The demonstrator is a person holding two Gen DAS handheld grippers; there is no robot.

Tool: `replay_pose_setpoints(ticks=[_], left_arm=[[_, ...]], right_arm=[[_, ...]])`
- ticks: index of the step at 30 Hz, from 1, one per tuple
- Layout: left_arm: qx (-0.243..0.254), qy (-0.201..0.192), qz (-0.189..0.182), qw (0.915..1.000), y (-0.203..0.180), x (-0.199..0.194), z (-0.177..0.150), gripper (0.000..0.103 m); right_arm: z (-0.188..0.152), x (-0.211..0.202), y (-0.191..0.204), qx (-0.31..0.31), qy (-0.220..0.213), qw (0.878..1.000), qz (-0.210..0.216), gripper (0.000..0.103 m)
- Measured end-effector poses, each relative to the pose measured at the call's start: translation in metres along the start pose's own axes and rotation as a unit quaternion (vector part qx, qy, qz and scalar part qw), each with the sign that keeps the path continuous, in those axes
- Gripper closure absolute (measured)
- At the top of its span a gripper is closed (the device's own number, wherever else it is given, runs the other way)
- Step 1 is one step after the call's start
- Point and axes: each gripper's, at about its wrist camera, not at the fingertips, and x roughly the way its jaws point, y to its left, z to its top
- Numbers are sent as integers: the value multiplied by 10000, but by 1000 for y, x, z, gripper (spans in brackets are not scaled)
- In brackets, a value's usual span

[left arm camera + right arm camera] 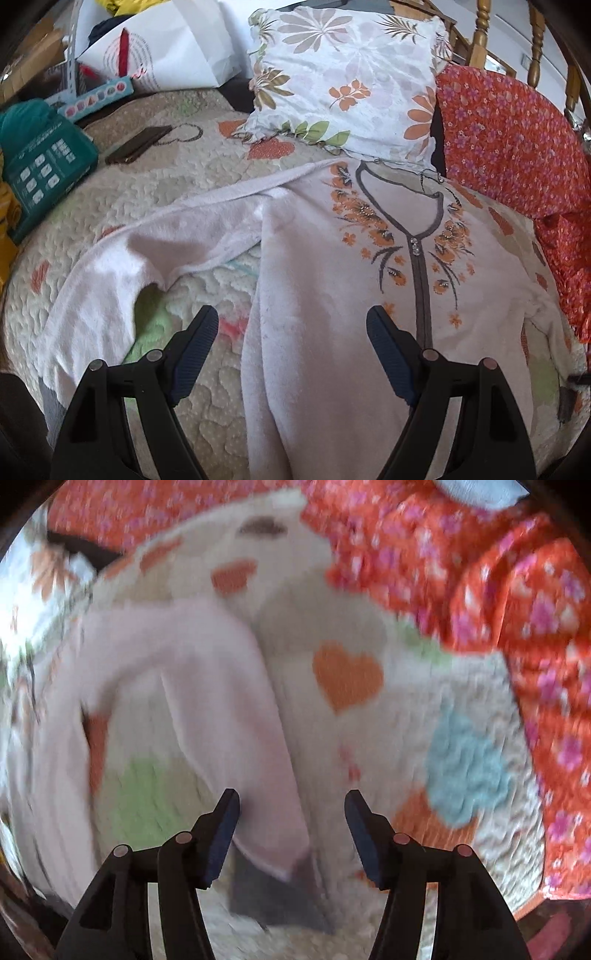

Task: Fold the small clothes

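- The top [332, 295], a pale long-sleeved garment with an orange flower print and a dark placket, lay front-up on the quilt [166, 177]; its long axis ran from the neckline by the pillow [343, 74] down towards the left gripper [291, 325].
- The left gripper hung over the body of the top with its fingers [199, 332] wide apart and nothing between them; one sleeve [129, 258] spread out to that gripper's left, well clear of the body.
- The right gripper [291, 808] pointed steeply down at the quilt, its view blurred; its fingers [227, 823] stood apart, not pressing on cloth.
- The other sleeve [229, 720] lay directly ahead of the right gripper, its cuff end between the fingers but nearer the left one, its length running away from them.
- Judgement: the right hand was nearer this sleeve, the left nearer the spread one; either sleeve would fold crosswise onto the body.
- An orange flowered cloth [498, 602] bordered the quilt beyond.
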Motion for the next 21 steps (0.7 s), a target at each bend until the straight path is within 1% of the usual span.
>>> replay_pose_setpoints(ticks=[1, 2, 3, 4, 5, 6, 8, 9, 10, 12, 13, 14, 15, 16, 17, 18, 19, 20, 21], left_arm=[[-36, 2, 25, 10000, 2, 0, -1, 21], [-66, -5, 47, 10000, 4, -1, -2, 21], [-107, -19, 71, 9999, 7, -2, -2, 21], [-167, -43, 86, 9998, 11, -5, -3, 21], [-234, -67, 84, 9997, 15, -7, -2, 21], [-302, -89, 80, 9995, 19, -9, -2, 21], [-501, -119, 13, 9987, 30, -14, -1, 21], [-576, -122, -21, 9983, 34, -16, -1, 21], [-665, -130, -51, 9977, 38, -17, 0, 21], [-832, -159, -73, 9964, 48, -22, 0, 21], [-909, -161, -116, 9957, 52, -24, 0, 21], [-982, -151, -178, 9949, 56, -25, 1, 21], [-1044, -133, -229, 9942, 58, -26, 1, 21], [-1080, -116, -258, 9938, 60, -26, 0, 21], [-1121, -79, -290, 9932, 62, -26, 0, 20], [-1155, -25, -324, 9928, 63, -26, -1, 20], [-1170, 10, -347, 9925, 63, -25, -1, 20], [-1185, 54, -369, 9923, 63, -24, -2, 20], [-1191, 78, -367, 9922, 63, -24, -3, 20]], right_arm=[[-4, 6, 7, -202, 114, 9996, -187, 45], [-8, 9, 16, -449, 156, 9981, -402, 68], [-7, 6, 23, -612, 109, 9964, -570, 77], [-3, -2, 27, -674, 19, 9932, -945, 100], [3, -14, 28, -660, -212, 9889, -1316, 101], [10, -31, 28, -632, -600, 9815, -1704, 101], [19, -60, 27, -554, -1239, 9627, -2341, 101], [23, -72, 24, -447, -1489, 9547, -2539, 100], [24, -77, 19, -342, -1526, 9544, -2544, 100], [20, -75, 12, -229, -1251, 9626, -2391, 90], [14, -72, 7, -169, -1118, 9660, -2326, 76], [8, -72, 4, -93, -1066, 9674, -2296, 68], [2, -73, -5, 71, -1037, 9699, -2203, 68], [-5, -75, -14, 328, -1028, 9745, -1966, 68], [-10, -78, -26, 632, -1034, 9802, -1569, 68], [-14, -79, -40, 1027, -1063, 9842, -971, 67], [-17, -78, -51, 1386, -1088, 9833, -459, 62], [-22, -75, -60, 1716, -1101, 9790, -53, 56], [-27, -67, -71, 2184, -1101, 9684, 478, 53]])
